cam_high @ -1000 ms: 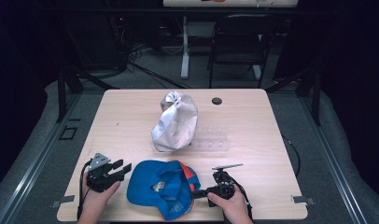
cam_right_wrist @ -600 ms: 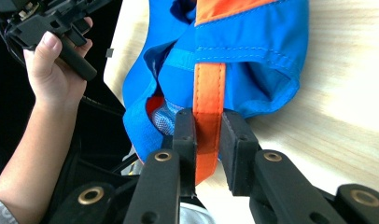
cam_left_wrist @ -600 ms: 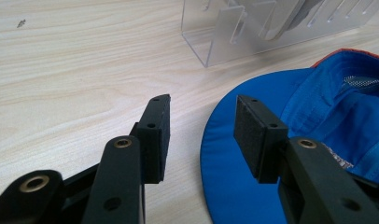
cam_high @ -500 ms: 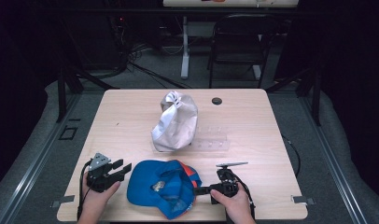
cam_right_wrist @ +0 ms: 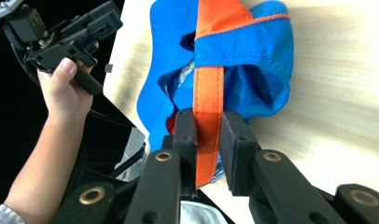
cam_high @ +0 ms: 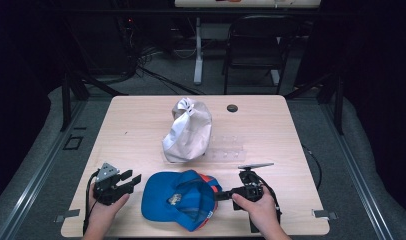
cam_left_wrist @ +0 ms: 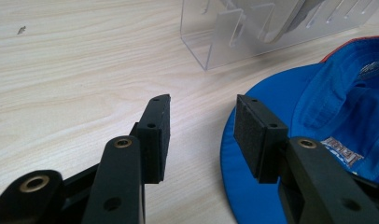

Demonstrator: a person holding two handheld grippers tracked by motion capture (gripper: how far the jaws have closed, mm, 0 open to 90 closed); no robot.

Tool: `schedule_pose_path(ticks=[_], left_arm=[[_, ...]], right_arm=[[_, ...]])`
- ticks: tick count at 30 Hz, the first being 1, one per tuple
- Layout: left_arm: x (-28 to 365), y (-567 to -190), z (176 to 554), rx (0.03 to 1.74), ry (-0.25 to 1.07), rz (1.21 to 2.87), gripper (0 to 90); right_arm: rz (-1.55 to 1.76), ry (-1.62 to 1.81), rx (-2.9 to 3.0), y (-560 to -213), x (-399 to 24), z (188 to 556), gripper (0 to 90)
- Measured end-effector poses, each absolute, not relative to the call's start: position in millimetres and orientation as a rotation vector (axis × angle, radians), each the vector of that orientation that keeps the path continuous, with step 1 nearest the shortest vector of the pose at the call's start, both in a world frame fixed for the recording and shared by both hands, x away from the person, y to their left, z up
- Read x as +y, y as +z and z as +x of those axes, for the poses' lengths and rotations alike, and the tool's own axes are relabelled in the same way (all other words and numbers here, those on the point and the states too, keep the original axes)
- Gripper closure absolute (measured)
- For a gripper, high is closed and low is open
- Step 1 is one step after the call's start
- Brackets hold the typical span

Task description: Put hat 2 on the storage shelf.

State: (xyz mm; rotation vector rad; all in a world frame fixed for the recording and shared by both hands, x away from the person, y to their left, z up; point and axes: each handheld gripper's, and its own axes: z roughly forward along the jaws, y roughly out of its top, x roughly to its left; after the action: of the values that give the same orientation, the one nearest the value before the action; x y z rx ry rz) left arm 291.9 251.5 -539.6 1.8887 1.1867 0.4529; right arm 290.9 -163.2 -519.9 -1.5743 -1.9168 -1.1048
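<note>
**Operator:** What is the state of each gripper?

**Technician:** The right gripper (cam_right_wrist: 207, 140) pinches the orange strap (cam_right_wrist: 208, 100) at the back of the blue cap (cam_high: 178, 200); its pads press on the strap from both sides. The left gripper (cam_left_wrist: 204, 133) stands spread, with nothing between its jaws.

**Operator:** How is the cap likely to handle?

**Technician:** It is judged light and soft. The fabric crown folds and sags in the right gripper view, so it probably offers no rigid edge. The strap looks like a flat, stitched band and a sound hold point. The brim (cam_left_wrist: 253, 186) appears the stiffer part and suits a second grip.

**Operator:** Where does the cap lie?

**Technician:** It lies upside down at the near edge of the table (cam_high: 141, 125), between the two grippers. The brim lies just beside the left gripper's right-hand pad. The clear rack (cam_left_wrist: 215, 39) and the white cap (cam_high: 187, 131) sit farther back, apart from the blue cap.
</note>
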Motion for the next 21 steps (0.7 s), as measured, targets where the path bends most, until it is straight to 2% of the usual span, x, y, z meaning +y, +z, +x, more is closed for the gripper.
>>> schedule_pose_path(ticks=[21], left_arm=[[242.6, -539.4, 298.4, 1.157, 0.445, 1.915, 56.6]], right_arm=[[-1.632, -1.097, -2.008, -434.4, -214.8, 302.0, 77.7]])
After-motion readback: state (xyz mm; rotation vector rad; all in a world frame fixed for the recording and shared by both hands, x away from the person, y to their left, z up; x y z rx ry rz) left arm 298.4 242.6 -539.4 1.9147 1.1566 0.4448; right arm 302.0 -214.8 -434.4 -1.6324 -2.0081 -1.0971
